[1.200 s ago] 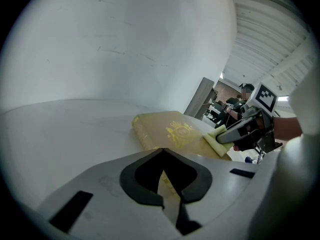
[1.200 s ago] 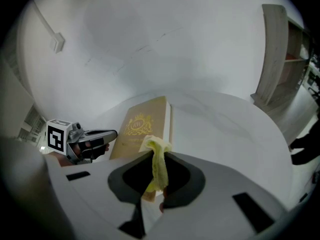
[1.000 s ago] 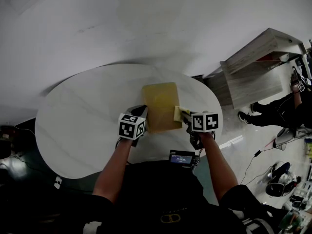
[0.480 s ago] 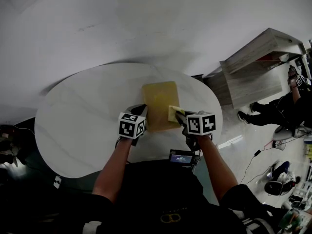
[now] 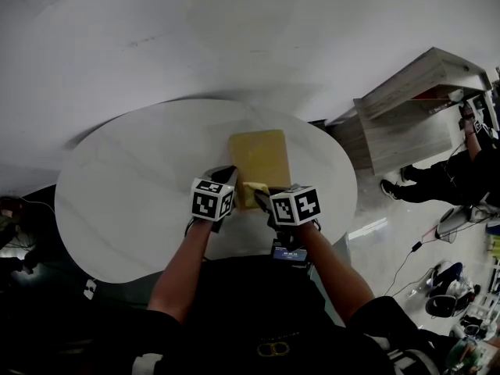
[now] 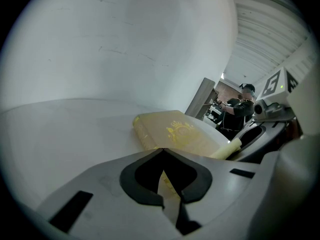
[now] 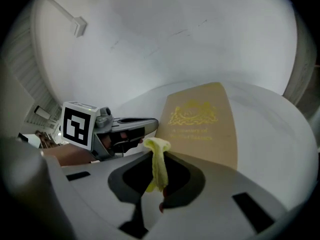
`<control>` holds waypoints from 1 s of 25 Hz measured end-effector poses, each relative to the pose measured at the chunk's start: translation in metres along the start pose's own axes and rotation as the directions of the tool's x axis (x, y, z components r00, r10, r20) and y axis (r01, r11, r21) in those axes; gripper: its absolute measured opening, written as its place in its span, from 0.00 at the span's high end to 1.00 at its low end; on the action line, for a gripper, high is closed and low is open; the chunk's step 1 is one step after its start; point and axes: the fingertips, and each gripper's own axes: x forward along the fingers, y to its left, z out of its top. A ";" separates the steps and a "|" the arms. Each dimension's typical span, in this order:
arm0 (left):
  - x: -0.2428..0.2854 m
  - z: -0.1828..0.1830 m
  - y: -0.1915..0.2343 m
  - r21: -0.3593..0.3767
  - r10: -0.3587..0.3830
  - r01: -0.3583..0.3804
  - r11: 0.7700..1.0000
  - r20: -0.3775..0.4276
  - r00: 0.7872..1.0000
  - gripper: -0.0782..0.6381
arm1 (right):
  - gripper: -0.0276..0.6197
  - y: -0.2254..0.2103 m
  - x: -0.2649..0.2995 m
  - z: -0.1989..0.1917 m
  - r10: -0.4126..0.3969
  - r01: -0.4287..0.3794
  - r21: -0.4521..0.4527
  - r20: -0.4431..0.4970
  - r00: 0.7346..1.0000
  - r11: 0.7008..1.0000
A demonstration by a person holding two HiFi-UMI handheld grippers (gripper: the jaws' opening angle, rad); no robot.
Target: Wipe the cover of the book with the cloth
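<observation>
Book: the yellow book (image 5: 259, 156) lies flat and closed on the white tabletop (image 5: 141, 178), cover up, with a gilt crest showing.
Left jaws: the left gripper (image 6: 162, 153) is closed, tips together at the book's near left corner; whether the corner is pinched or only pressed cannot be told.
Right jaws: the right gripper (image 7: 154, 156) is clenched on the pale yellow cloth (image 5: 254, 191), which is held at the book's near edge with a fold standing up between the jaws.
Risk, slipping cloth: only a narrow fold appears to be gripped, so the cloth could be dragged out of the jaws by friction against the cover.
Risk, sliding book: the book could be pushed across the smooth tabletop if the left corner is not held firmly enough.
Risk, scraped cover: the cover could be touched by hard jaw tips instead of cloth if the gripper is lowered too steeply.
Risk, collision: the two grippers are close together at the book's near edge and could be knocked together.
Containers: none is seen beside the book; a wooden shelf unit (image 5: 406, 116) stands well to the book's right, its contents too small to be made out.
</observation>
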 end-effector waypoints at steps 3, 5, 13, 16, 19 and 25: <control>0.000 0.000 0.000 -0.002 0.000 0.000 1.000 0.002 1.000 0.88 | 0.82 0.010 0.009 -0.004 0.004 -0.004 -0.011 -0.023 1.000 1.000; -0.001 0.000 0.000 -0.004 0.000 0.000 1.000 0.003 1.000 0.88 | 0.82 0.013 0.014 -0.009 -0.013 0.011 -0.026 -0.042 0.999 1.000; -0.001 -0.001 0.000 -0.006 0.001 -0.001 1.000 0.010 1.000 0.88 | 0.82 0.009 0.025 -0.018 -0.127 0.120 -0.112 -0.062 0.990 0.986; -0.001 -0.001 -0.001 -0.005 0.000 0.000 1.000 0.011 1.000 0.88 | 0.82 0.007 0.025 -0.019 -0.135 0.128 -0.102 -0.061 0.989 0.986; -0.001 -0.001 -0.001 -0.003 0.000 0.000 1.000 0.010 1.000 0.88 | 0.82 0.006 0.023 -0.020 -0.144 0.137 -0.103 -0.059 0.988 0.985; -0.001 0.000 0.000 -0.003 0.002 -0.002 1.000 0.007 1.000 0.88 | 0.82 -0.003 0.017 -0.018 -0.158 0.152 -0.096 -0.057 0.986 0.984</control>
